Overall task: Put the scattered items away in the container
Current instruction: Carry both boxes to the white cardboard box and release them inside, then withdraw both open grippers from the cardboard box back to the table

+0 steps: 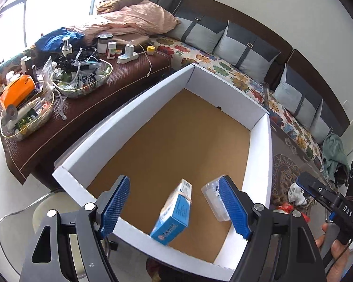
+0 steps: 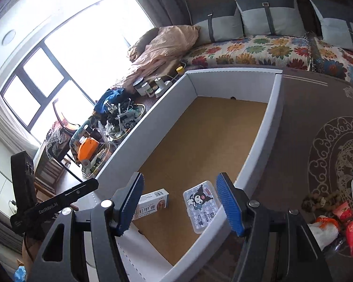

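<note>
White cardboard walls frame the container with its brown floor, where a blue medicine box and a clear plastic case lie near its closest wall. Both the left tongs and right tongs hang spread and unladen above that wall. More scattered items lie on the patterned desk right of the container.

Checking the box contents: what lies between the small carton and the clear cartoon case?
Only bare brown floor of the white box. The right wrist view shows the carton and the cartoon case lying apart with nothing between them.
</note>
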Tool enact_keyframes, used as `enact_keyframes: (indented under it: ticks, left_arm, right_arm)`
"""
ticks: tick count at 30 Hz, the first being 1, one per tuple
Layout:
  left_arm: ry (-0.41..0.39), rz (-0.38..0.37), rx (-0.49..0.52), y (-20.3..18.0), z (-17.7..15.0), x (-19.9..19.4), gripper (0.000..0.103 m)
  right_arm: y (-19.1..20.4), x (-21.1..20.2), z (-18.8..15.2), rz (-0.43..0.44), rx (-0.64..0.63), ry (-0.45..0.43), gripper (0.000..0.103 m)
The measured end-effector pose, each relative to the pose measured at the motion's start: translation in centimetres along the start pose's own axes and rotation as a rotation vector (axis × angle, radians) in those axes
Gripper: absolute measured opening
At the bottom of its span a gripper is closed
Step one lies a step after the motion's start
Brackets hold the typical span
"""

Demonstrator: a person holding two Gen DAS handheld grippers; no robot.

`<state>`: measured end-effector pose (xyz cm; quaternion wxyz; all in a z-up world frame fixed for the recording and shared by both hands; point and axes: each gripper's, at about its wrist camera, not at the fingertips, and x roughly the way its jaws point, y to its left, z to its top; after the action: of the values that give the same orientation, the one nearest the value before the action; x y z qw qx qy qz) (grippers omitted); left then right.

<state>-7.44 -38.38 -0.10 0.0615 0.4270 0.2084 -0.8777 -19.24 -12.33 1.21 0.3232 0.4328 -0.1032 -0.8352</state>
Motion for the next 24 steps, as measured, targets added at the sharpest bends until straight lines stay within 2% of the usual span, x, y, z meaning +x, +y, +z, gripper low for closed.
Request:
enact_keyframes:
  ticks: [4, 8, 11, 19, 24]
  left_arm:
    - [0.052, -0.05, 0.012, -0.9, -1.9, -1.1, 0.077]
    - [0.086, -0.047, 0.086, -2.5, -4.1, -1.7, 0.077]
    - [0.099, -0.027, 0.106, -2.6, -4.9, -1.1, 0.077]
    - [0.054, 0.003, 0.095, -0.9, -5.2, 0.7, 0.077]
    - [0.048, -0.012, 0.104, -0.7, -5.1, 2.2, 0.077]
  right_arm:
    - [-1.4, -1.6, -2.3, -0.032, -0.013, 0.007, 0.065]
    - [-2.0, -2.0, -4.4, -0.044, -0.031, 0.022, 0.065]
    - [-2.1, -2.1, -5.2, -0.035, -0.036, 0.032, 0.065]
    - [-2.8, -3.0, -6.0, -0.005, -0.033, 0.022, 0.065]
    - [-3.2, -2.2, -6.6, -0.002, -0.027, 0.037, 0.065]
